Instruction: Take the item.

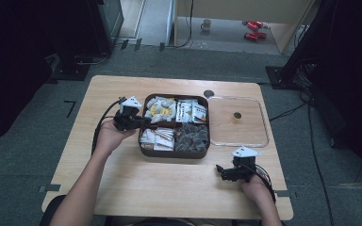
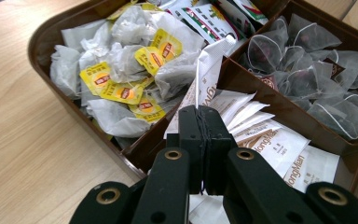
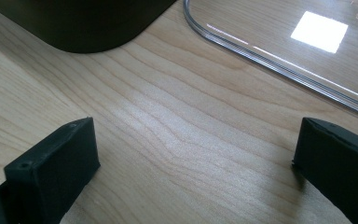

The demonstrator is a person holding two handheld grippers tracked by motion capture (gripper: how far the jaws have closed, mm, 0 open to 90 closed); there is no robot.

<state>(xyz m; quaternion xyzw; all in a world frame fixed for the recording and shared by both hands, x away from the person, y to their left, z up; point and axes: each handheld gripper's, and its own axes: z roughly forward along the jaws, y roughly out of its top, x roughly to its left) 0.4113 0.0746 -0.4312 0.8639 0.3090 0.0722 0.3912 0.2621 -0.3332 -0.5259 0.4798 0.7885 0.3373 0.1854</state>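
Note:
A brown four-compartment box (image 1: 174, 153) sits mid-table. It holds yellow-tagged tea bags (image 2: 121, 70), printed packets (image 2: 205, 18), mesh pyramid bags (image 2: 307, 79) and white sachets (image 2: 270, 144). My left gripper (image 1: 143, 121) reaches over the box's left rim (image 2: 42, 37). Its jaws are shut on a white sachet (image 2: 209, 70) that stands up over the divider between compartments. My right gripper (image 1: 219, 170) rests low over the table in front of the box's right corner (image 3: 84, 23). In the right gripper view its jaws are wide apart around bare wood, so the right gripper (image 3: 191, 158) is open.
A clear lid (image 1: 245, 129) lies flat to the right of the box, its rounded rim (image 3: 279, 70) just beyond my right gripper. The table's front edge is near the person's forearms. Cables and a mug (image 1: 206, 24) are on the floor behind.

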